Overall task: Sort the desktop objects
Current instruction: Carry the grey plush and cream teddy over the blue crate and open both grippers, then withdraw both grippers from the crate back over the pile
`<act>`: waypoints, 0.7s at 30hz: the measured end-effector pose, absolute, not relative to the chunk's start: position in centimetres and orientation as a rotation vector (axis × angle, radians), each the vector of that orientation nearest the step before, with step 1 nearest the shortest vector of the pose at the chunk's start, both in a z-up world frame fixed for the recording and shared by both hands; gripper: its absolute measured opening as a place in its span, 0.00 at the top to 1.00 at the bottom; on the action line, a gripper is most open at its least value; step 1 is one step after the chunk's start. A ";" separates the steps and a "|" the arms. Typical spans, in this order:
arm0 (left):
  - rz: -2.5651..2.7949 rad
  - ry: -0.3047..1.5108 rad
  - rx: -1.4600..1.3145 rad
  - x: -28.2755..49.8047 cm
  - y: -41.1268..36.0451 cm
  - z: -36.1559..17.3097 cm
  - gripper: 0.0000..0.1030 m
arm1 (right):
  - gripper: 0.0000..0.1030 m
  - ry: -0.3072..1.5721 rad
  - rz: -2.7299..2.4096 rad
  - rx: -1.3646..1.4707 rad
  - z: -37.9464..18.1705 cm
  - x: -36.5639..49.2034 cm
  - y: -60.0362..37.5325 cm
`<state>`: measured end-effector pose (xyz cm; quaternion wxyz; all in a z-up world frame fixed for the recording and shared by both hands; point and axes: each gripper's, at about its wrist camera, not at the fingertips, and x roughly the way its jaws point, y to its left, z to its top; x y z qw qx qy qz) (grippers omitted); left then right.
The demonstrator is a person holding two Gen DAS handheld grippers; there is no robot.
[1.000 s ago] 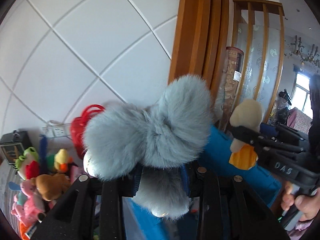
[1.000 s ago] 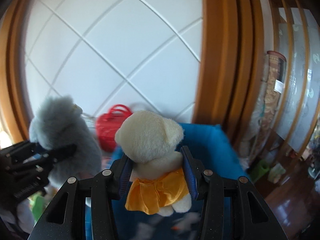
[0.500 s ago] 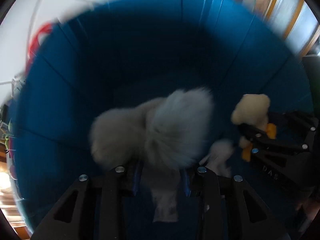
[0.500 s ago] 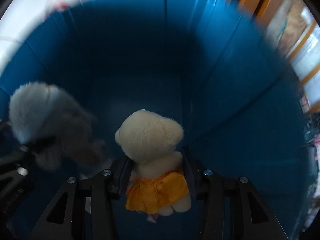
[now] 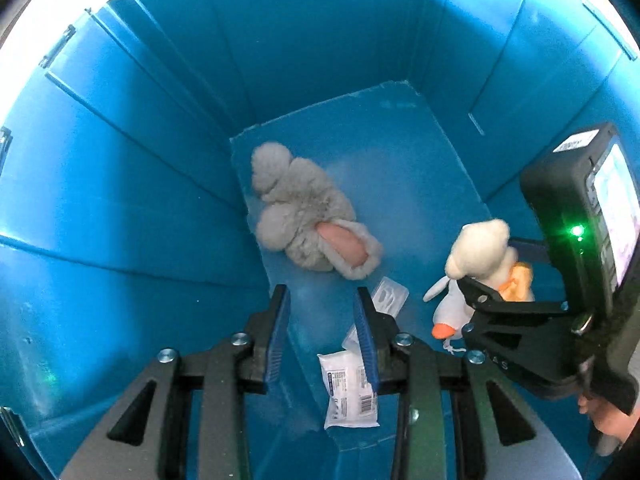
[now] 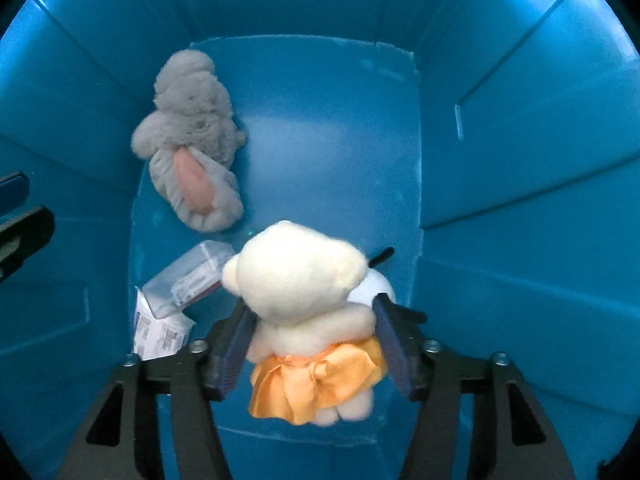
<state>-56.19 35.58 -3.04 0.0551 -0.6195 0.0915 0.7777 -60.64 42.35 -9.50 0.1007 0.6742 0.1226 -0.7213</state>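
Your view down into the blue bin (image 5: 120, 200) hides a good deal. In the left wrist view the right gripper's black body covers most of the cream bear (image 5: 486, 252), and a white toy with an orange tip (image 5: 450, 312) lies half under it — what kind of toy it is you cannot make out. In the right wrist view the bear hides that white toy almost wholly. The printed packet (image 5: 350, 392) is partly cut by your left finger, and its print is too small to read. A clear plastic case (image 6: 188, 276) lies on the packet's corner.

Your left gripper (image 5: 322, 324) points down into the bin with its jaws apart and nothing between them. The bin floor shows through the gap.

Your right gripper (image 6: 316, 340) has its jaws opening. The bear in the orange skirt (image 6: 316, 380) sits between them, its back to the camera. The pads stand away from its sides, so the hold is let go.

The grey plush rabbit (image 5: 304, 220) lies loose on the bin floor near the left wall, well beyond your left fingertips. It is fluffy and pale grey, with one long ear showing a pink lining. In the right wrist view it (image 6: 190, 148) lies beyond and left of the bear.
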 end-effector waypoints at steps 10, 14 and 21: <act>2.450 0.227 -1.729 -55.9 34.8 -0.6 0.69 | 0.15 0.341 -2.220 1.893 -6.7 -61.5 42.3; 2.554 0.183 -1.620 -55.3 33.9 2.2 0.69 | 0.11 0.315 -2.266 1.828 -4.8 -61.5 42.5; 2.635 0.180 -1.392 -50.5 32.6 9.1 0.69 | 0.06 0.270 -2.319 1.624 0.7 -59.8 41.6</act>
